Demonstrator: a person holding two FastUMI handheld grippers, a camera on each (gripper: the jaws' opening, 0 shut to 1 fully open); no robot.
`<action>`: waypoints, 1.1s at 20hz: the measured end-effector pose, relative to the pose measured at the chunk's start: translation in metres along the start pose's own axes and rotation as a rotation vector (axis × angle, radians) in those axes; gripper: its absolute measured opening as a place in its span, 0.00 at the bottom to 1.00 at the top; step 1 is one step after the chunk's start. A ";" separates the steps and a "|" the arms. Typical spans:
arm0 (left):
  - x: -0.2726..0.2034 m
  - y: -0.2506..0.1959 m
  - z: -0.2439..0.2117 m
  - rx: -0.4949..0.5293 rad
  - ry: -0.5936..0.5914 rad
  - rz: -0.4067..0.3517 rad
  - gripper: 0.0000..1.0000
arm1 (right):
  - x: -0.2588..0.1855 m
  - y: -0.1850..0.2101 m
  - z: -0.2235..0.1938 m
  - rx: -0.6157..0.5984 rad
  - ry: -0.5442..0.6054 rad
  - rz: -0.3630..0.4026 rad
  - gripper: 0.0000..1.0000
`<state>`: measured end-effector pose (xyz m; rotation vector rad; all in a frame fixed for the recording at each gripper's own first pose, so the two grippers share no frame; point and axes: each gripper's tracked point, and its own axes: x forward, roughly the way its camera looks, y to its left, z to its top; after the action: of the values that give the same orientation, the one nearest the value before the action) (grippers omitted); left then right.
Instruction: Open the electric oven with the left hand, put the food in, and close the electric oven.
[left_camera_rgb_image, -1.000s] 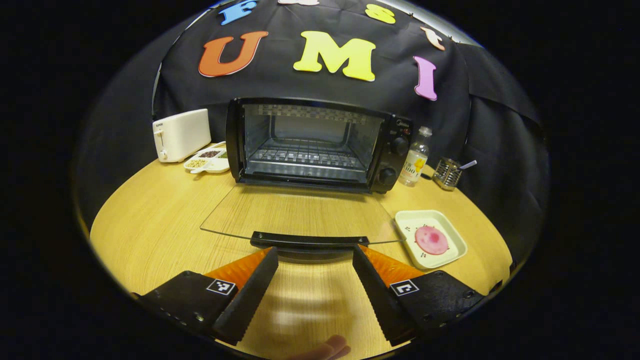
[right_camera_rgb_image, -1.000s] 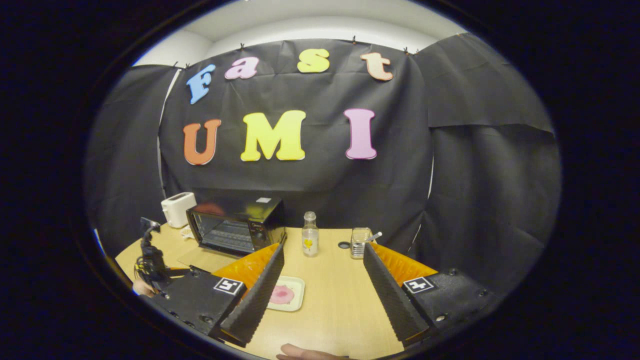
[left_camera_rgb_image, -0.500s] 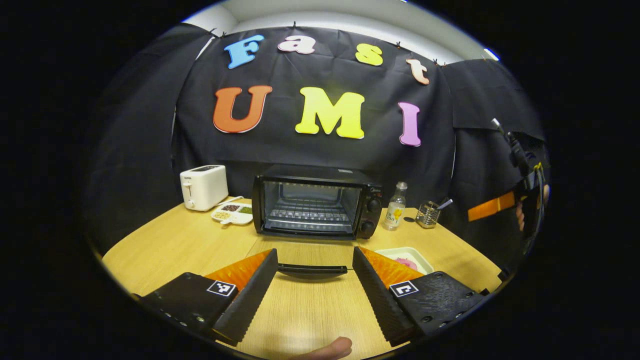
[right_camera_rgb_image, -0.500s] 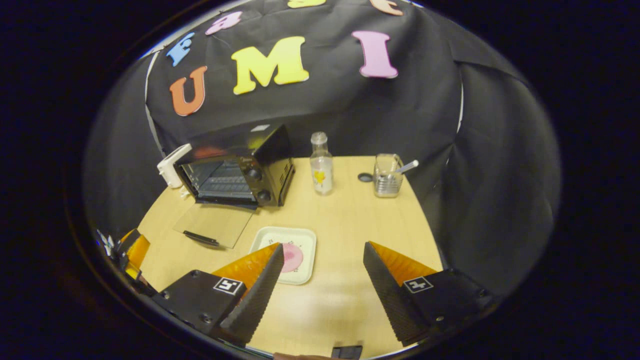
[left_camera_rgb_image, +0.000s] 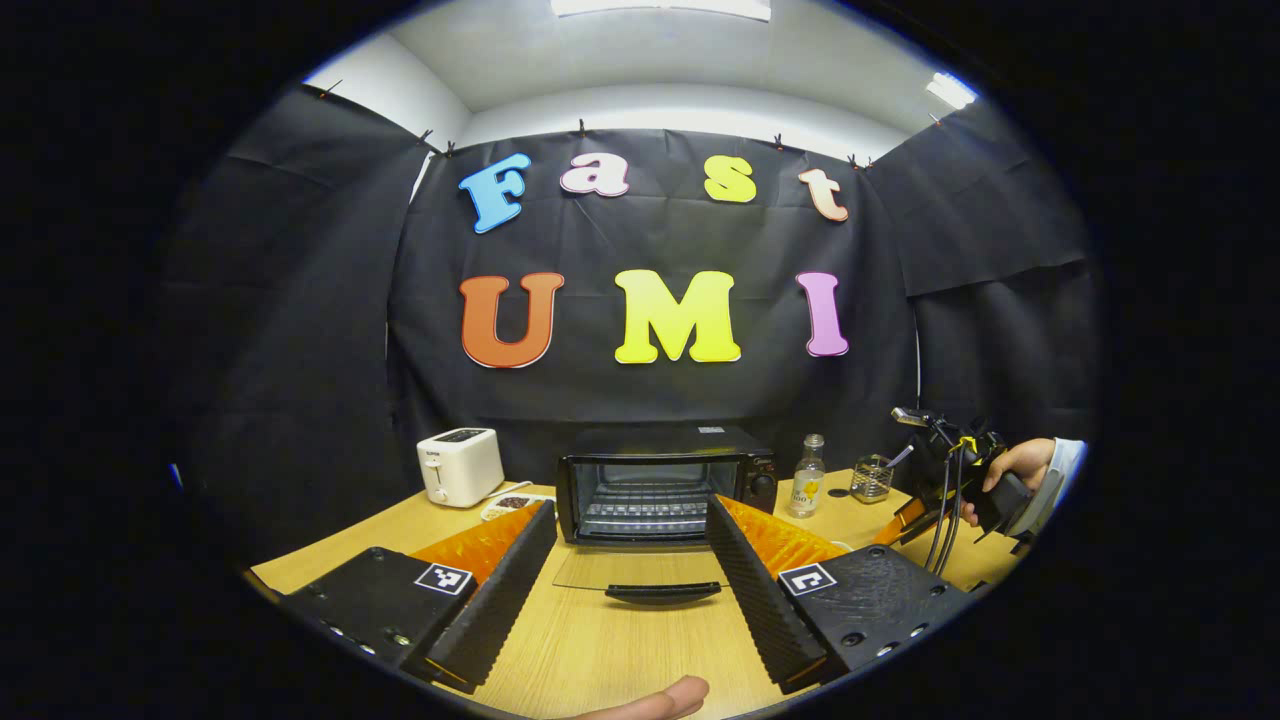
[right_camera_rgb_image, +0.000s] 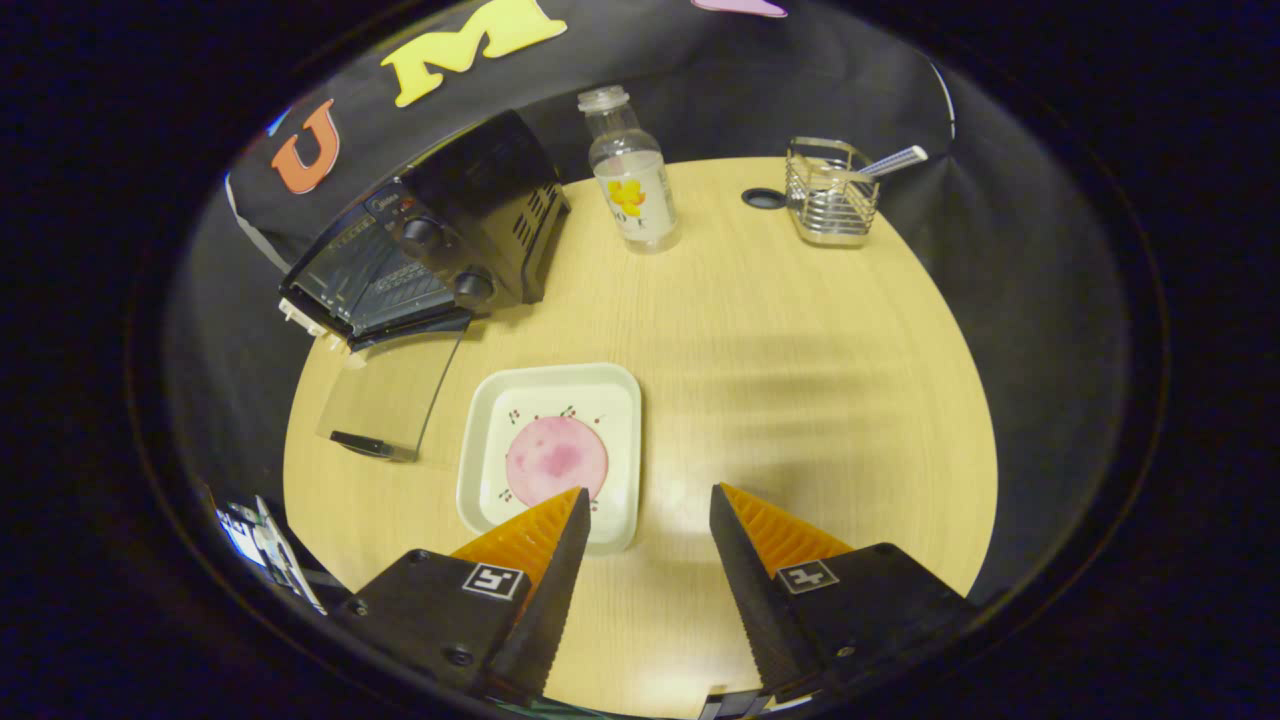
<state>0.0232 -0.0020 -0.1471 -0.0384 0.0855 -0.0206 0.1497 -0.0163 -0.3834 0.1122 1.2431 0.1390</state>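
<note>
White toaster (left_camera_rgb_image: 459, 466), bottle (right_camera_rgb_image: 631, 185), wire basket (right_camera_rgb_image: 830, 189) on table (right_camera_rgb_image: 800, 350)

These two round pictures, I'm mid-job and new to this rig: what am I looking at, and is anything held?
A person holds a pair of tongs in each hand, with a camera riding on each. The left gripper view looks level across the table: its own left tongs stand open and hold nothing, facing the oven, whose glass door lies folded down. At its right edge a hand holds the other tongs. The right gripper view looks down: the right tongs are open, empty, above the near edge of a white tray with a pink slice of food. Also there: a toaster, a bottle and a wire basket.
</note>
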 end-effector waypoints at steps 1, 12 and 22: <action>0.000 -0.001 -0.002 -0.001 0.004 -0.002 0.95 | 0.007 0.003 0.000 -0.010 0.024 0.011 0.70; 0.010 0.011 -0.026 -0.034 0.079 0.017 0.95 | 0.051 0.007 0.004 0.072 0.231 0.167 0.00; -0.009 0.009 -0.010 -0.026 0.067 0.015 0.95 | 0.049 0.008 -0.001 0.330 0.200 0.479 0.03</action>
<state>0.0138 0.0069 -0.1563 -0.0628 0.1533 -0.0053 0.1637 -0.0007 -0.4282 0.6976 1.4129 0.3653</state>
